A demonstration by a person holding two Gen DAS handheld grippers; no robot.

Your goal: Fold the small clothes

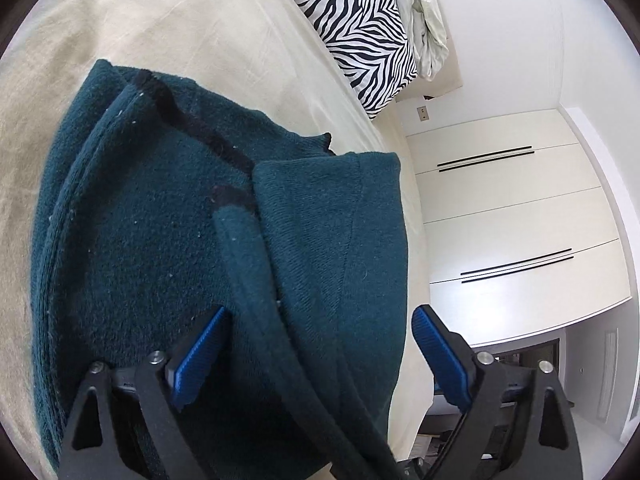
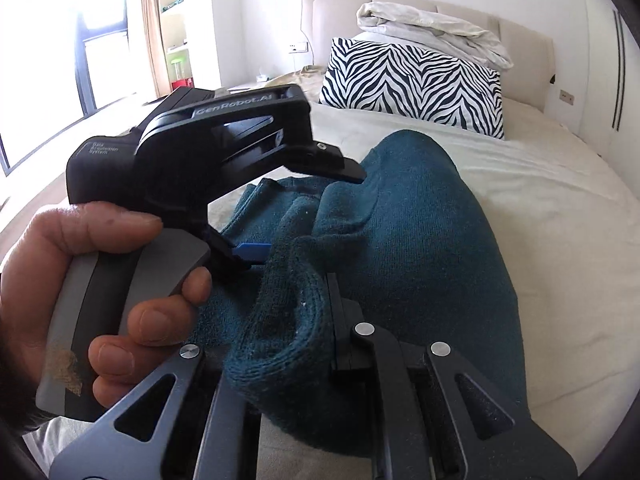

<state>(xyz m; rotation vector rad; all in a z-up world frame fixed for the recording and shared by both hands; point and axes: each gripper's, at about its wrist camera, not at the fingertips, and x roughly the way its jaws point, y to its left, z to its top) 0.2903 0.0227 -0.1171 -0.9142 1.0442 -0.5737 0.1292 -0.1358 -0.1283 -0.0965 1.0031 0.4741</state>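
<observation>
The dark green garment [image 1: 160,240] lies on the bed [image 1: 140,20], already doubled into several layers, so the folding seems to be well advanced. The right gripper [image 2: 320,320] is clenched on a thick rolled edge of this garment, close to the camera; the cloth bulges out between its fingers, which probably keeps this end lifted and tight while the other hand works.

The left gripper [image 1: 320,344] stands released. Its blue fingers [image 1: 200,356] are wide apart on either side of a long folded strip, perhaps a sleeve, and they do not press on it. In the right wrist view the person's hand [image 2: 80,280] holds the handle of this tool just beside the cloth, with its upper finger over the top layer. It looks placed there to take hold of the strip or the layer under it.

Farther up the bed, a zebra-striped pillow [image 2: 416,80] and a crumpled white duvet [image 2: 432,28] rest against the headboard, well apart from the work.
</observation>
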